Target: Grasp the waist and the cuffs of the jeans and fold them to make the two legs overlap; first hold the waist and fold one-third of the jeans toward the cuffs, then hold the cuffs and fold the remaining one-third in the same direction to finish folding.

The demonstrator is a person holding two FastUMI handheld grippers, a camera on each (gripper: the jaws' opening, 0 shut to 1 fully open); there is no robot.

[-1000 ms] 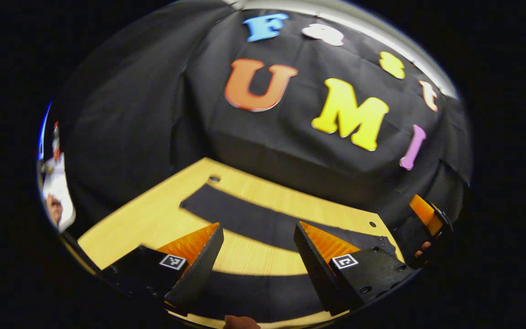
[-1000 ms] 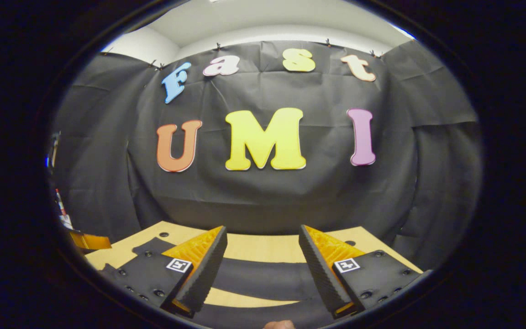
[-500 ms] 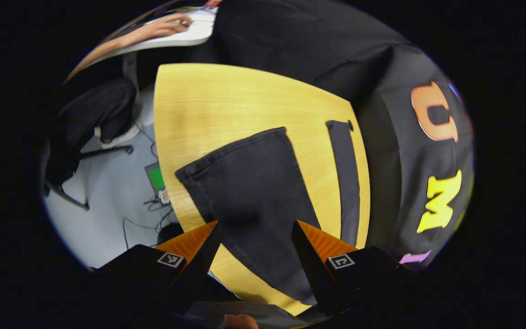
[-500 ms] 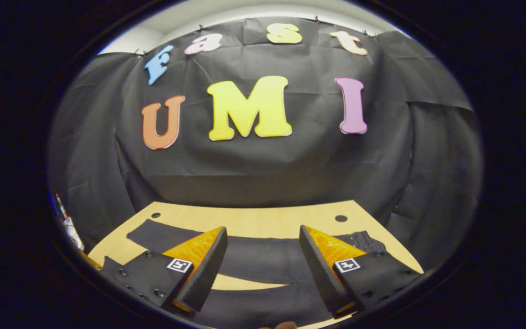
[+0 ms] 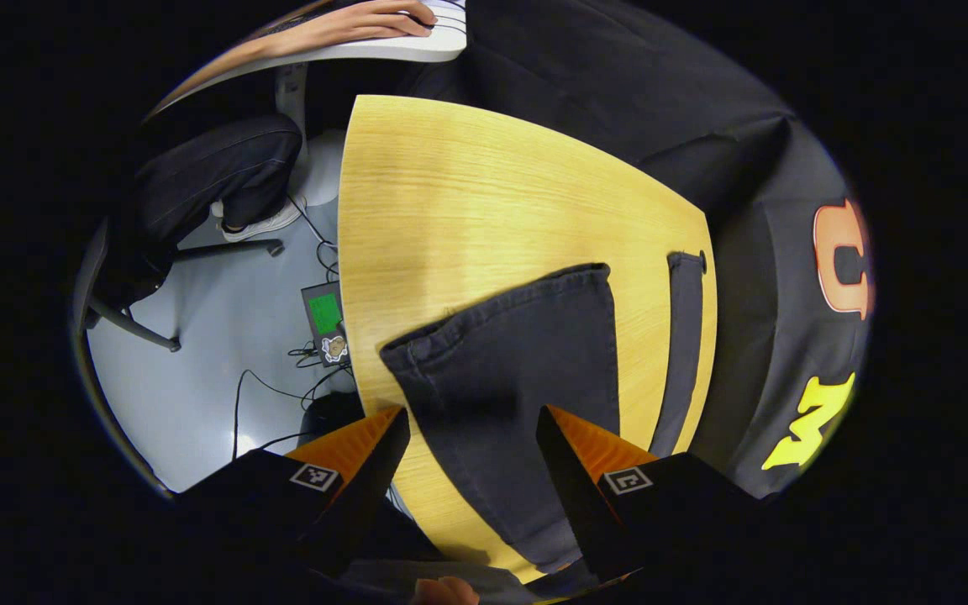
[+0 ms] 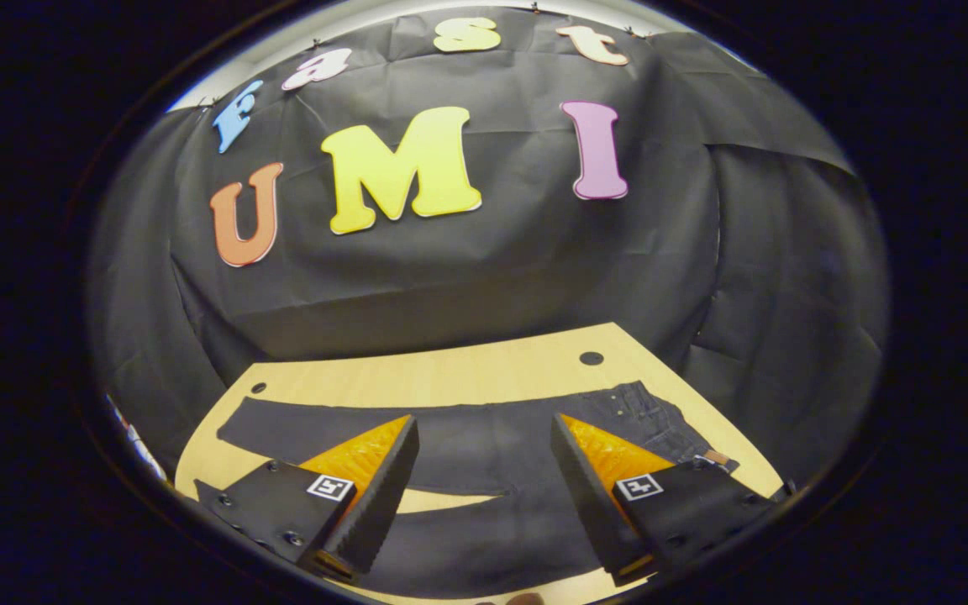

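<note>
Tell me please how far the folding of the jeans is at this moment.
Nothing looks folded. The jeans lie flat on the wooden table, with the two legs apart and wood showing between them. In hand: the left gripper hangs open above a leg near its cuff, and the right gripper is open over the legs near the waist. All folds remain.

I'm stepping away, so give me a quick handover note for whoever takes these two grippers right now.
Left gripper: open, empty, above a cuff of the black jeans.
Right gripper: open, empty, above the jeans near the waist.
Jeans lie flat on the wooden table, legs apart.
Done: no fold.
Left: overlap the legs, fold the waist third toward the cuffs, then the cuff third.
</note>
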